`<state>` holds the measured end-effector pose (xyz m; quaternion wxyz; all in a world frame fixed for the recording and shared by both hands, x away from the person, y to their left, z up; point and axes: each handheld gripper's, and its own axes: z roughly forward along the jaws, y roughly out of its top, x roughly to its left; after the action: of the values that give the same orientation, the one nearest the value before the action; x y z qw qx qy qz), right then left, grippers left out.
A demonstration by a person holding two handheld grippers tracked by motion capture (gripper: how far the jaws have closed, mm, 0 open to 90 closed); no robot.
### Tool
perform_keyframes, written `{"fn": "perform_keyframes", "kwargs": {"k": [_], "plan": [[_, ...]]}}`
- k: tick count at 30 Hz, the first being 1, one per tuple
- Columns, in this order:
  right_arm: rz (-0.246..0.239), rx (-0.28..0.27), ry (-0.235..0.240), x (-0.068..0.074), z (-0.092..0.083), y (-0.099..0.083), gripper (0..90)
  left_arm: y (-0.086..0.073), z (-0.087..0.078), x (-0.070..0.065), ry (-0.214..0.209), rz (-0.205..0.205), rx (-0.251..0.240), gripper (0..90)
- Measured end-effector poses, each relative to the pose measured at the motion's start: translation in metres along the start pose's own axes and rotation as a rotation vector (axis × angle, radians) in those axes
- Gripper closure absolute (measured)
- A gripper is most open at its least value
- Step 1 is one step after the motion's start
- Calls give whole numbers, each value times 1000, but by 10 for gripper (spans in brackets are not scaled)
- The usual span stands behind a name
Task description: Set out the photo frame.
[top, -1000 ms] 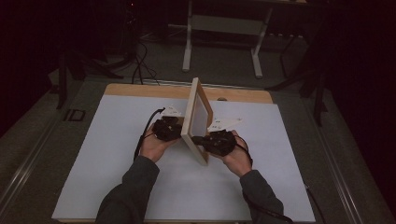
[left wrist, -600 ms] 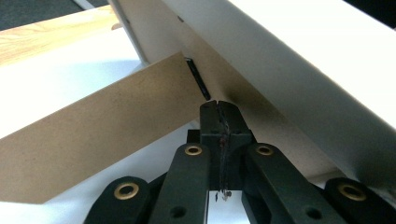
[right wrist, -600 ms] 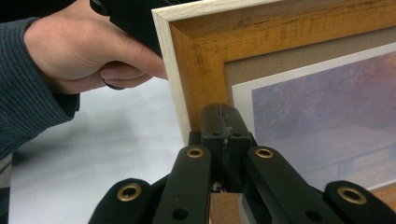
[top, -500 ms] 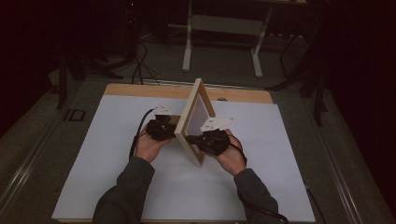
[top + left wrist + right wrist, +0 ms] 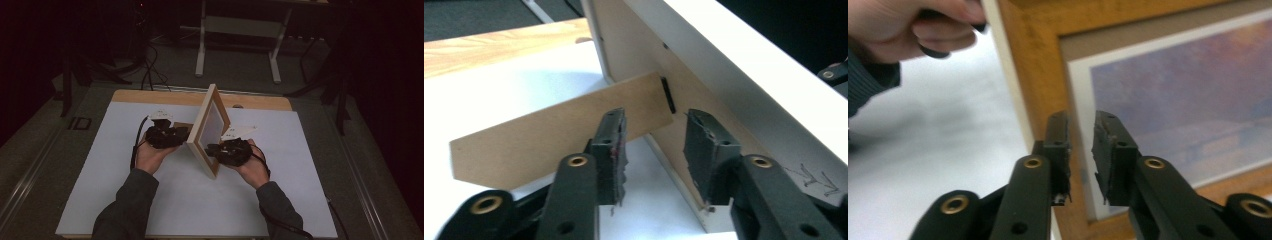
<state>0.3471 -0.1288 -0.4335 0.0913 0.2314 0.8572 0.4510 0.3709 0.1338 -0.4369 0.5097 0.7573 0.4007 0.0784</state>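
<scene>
Upright light wooden picture frame [image 5: 210,131], holding a bluish print [image 5: 1193,95], perhaps glazed. Left gripper [image 5: 654,142] just opened beside brown fold-out stand [image 5: 554,140]; right gripper [image 5: 1080,145] just loosened, gripping nothing.

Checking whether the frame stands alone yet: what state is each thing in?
Picture frame: upright on the table, free of both grippers.
Easel stand: swung out behind the frame.
Left gripper: jaws just opened, nothing between them.
Right gripper: jaws just opened, gripping nothing.
</scene>
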Motion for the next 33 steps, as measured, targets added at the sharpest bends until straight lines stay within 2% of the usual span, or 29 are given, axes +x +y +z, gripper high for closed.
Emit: {"fn": "perform_keyframes", "kwargs": {"k": [2, 10, 14, 17, 20, 23, 28, 33], "plan": [[12, 0, -6, -3, -2, -3, 725, 1, -4, 0, 5, -11, -16, 569], [35, 5, -25, -11, -8, -11, 660, 5, -17, -1, 71, -46, -59, 488], [44, 14, -33, -14, -10, -14, 648, 6, -21, 0, 78, -58, -65, 445], [53, 18, -41, -16, -11, -16, 642, 7, -25, -2, 74, -62, -74, 410], [59, 20, -49, -18, -13, -18, 637, 10, -28, -4, 35, -80, -76, 375], [62, 21, -51, -19, -14, -21, 628, 12, -32, -7, 21, -86, -94, 349], [64, 27, -48, -20, -12, -24, 629, 13, -32, -14, 17, -96, -115, 279], [56, 42, -43, -18, -9, -27, 629, 14, -30, -25, 14, -78, -115, 231]]}}
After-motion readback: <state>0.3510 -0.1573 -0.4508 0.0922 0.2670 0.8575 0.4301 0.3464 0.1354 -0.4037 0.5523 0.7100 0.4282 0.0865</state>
